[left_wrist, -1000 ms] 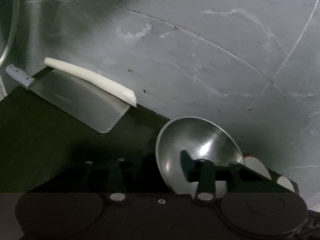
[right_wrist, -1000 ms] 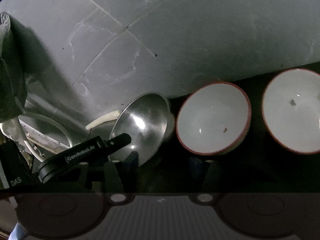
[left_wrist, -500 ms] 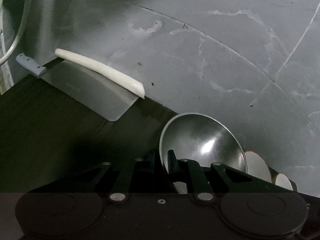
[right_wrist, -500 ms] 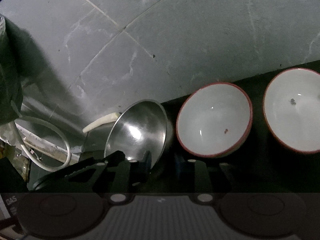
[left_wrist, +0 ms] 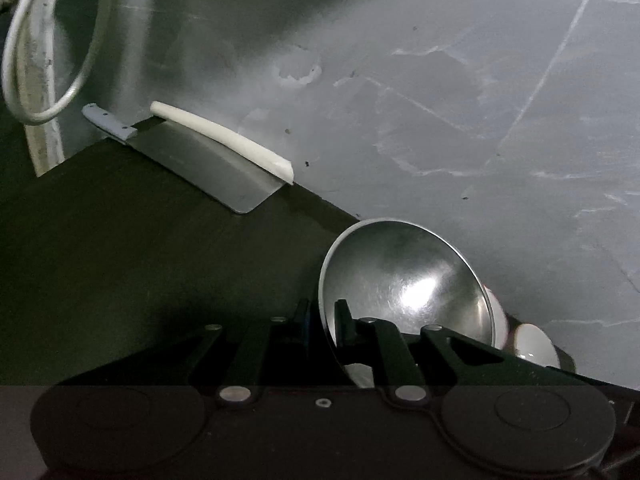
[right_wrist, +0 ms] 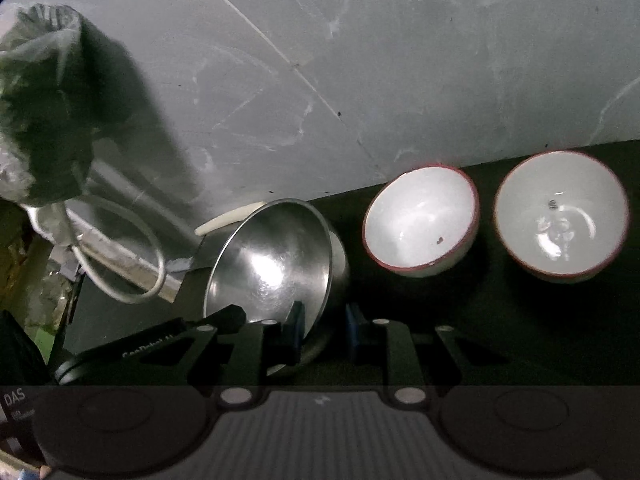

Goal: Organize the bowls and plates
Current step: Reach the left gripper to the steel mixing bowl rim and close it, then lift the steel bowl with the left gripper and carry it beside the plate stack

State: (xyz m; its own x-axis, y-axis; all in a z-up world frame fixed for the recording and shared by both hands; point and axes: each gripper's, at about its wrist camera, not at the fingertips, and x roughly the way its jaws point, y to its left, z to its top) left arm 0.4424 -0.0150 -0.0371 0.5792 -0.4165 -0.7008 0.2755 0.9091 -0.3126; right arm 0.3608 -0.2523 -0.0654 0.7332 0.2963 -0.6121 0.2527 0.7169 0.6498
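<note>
1. The steel bowl (left_wrist: 404, 280) is tipped up on its side at the back of the dark counter (left_wrist: 140, 260), its hollow turned toward the left-hand camera and its far edge close to the grey wall (left_wrist: 440, 100).
2. The left gripper (left_wrist: 322, 320) has its two fingers closed narrowly on the bowl's near rim, one finger outside the rim and one inside.
3. The right gripper (right_wrist: 322, 326) has one finger inside the steel bowl (right_wrist: 272, 264) by the rim and the other outside it; I cannot tell whether its pads are pressing on the metal.
4. In the right wrist view the left gripper (right_wrist: 240, 316) reaches into the bowl from the left.
5. To the right of the steel bowl stand two white bowls with red rims, the nearer white bowl (right_wrist: 420, 220) just beside it and the farther white bowl (right_wrist: 560, 216) a little apart.
6. A cleaver (left_wrist: 208, 164) lies flat along the wall at the back left, with a white stick (left_wrist: 224, 140) resting along its top edge.
7. A white cable (left_wrist: 48, 60) loops down at the far left.
</note>
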